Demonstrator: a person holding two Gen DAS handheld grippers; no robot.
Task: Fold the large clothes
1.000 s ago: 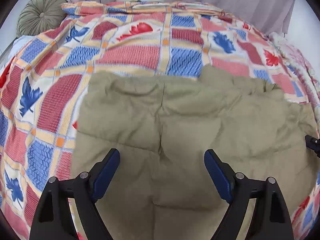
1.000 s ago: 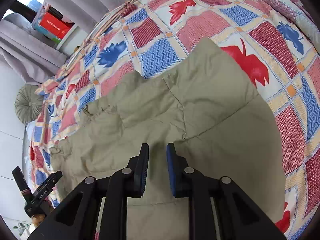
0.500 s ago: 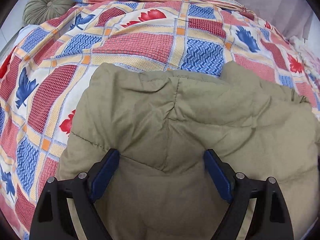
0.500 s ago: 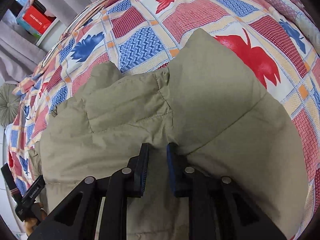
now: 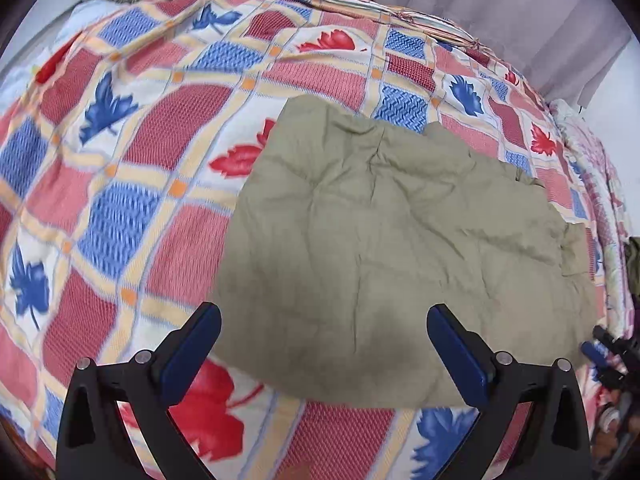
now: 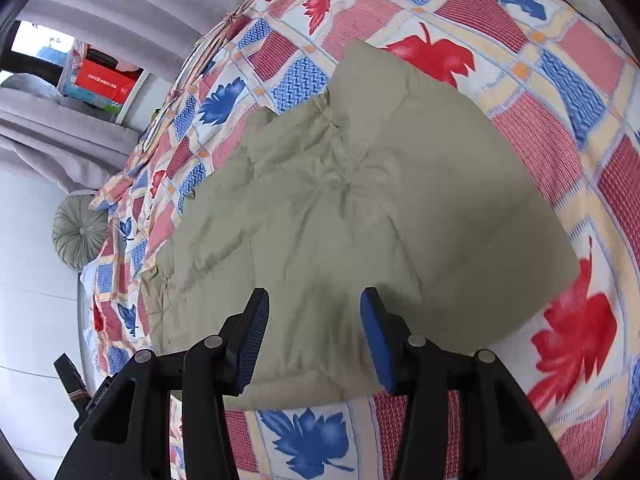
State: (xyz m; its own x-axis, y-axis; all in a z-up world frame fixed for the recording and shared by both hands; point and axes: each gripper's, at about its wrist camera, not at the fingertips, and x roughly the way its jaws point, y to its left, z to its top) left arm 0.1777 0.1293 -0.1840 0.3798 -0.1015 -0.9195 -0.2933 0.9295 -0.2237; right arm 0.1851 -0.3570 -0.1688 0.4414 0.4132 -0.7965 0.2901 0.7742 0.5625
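An olive-green padded garment lies folded in a rough rectangle on a bed with a red, blue and cream patchwork cover. It also shows in the right wrist view. My left gripper is open and empty, held above the garment's near edge. My right gripper is open and empty, above the garment's near edge on its side. The right gripper's tips show at the far right of the left wrist view. The left gripper shows at the lower left of the right wrist view.
A round green cushion lies at the head of the bed. Grey curtains hang behind the bed. A shelf with red boxes stands by the window. A pale floral cloth lies along the bed's right side.
My right gripper has opened and let go of the garment. Both grippers have pulled back toward the near edge, and the garment now lies flat on the bed.
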